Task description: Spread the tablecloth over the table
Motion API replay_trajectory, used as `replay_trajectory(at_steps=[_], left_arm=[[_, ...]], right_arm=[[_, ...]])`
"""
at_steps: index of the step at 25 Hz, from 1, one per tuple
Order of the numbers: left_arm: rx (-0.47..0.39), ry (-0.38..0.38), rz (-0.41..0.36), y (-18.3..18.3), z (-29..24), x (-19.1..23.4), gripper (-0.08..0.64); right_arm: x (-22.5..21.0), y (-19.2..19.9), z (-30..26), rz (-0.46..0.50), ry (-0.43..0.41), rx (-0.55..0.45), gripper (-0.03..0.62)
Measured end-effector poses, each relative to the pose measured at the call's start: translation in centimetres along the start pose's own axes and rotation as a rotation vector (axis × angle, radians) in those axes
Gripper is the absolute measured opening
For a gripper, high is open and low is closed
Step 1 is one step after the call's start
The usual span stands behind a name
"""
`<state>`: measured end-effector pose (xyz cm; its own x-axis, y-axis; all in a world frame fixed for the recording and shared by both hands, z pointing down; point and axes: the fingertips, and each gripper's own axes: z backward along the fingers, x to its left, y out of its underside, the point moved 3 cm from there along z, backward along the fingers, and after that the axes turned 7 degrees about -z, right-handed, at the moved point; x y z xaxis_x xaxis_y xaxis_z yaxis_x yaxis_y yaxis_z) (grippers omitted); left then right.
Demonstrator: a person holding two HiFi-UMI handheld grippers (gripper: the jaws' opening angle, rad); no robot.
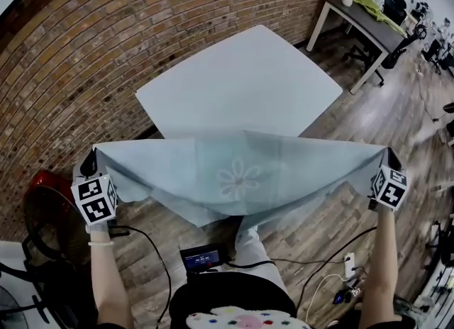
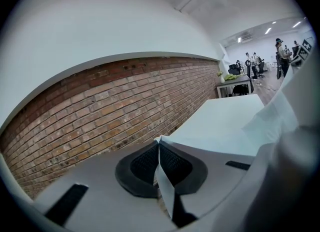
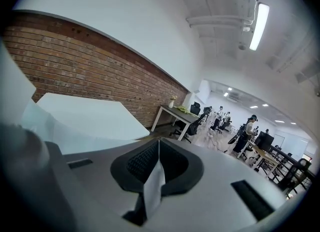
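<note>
A pale blue tablecloth (image 1: 234, 171) with a white flower print hangs stretched between my two grippers, in the air in front of the white square table (image 1: 241, 79). My left gripper (image 1: 89, 162) is shut on the cloth's left corner, and the cloth edge (image 2: 165, 186) shows pinched between its pads. At the right, my right gripper (image 1: 389, 159) is shut on the other corner, with a strip of cloth (image 3: 154, 186) caught between its pads. The cloth sags in the middle below the table's near edge. The bare table top (image 2: 225, 121) lies ahead of both grippers.
A brick wall (image 1: 85, 51) runs along the table's far left side. A grey desk (image 1: 369, 23) with office chairs stands at the back right. A red fan (image 1: 50, 207), cables and a power strip (image 1: 347, 267) lie on the wooden floor near my feet. People stand far off in the office (image 3: 240, 131).
</note>
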<state>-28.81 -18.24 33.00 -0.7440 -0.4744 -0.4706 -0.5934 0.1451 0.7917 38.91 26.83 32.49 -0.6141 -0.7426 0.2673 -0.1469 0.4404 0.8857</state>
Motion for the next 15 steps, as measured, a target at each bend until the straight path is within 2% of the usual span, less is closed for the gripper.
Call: replay_trajectory(at_steps=[4, 15], left_arm=[[0.022, 0.004, -0.010, -1.0, -1.0, -1.3, 0.015], [0.089, -0.079, 0.025, -2.1, -0.5, -4.3, 0.015]], right_arm=[[-0.6, -1.5, -3.8, -0.009, -0.028, -0.001, 0.035], [0.3, -5.6, -13.5, 0.031, -0.150, -0.029, 0.035]])
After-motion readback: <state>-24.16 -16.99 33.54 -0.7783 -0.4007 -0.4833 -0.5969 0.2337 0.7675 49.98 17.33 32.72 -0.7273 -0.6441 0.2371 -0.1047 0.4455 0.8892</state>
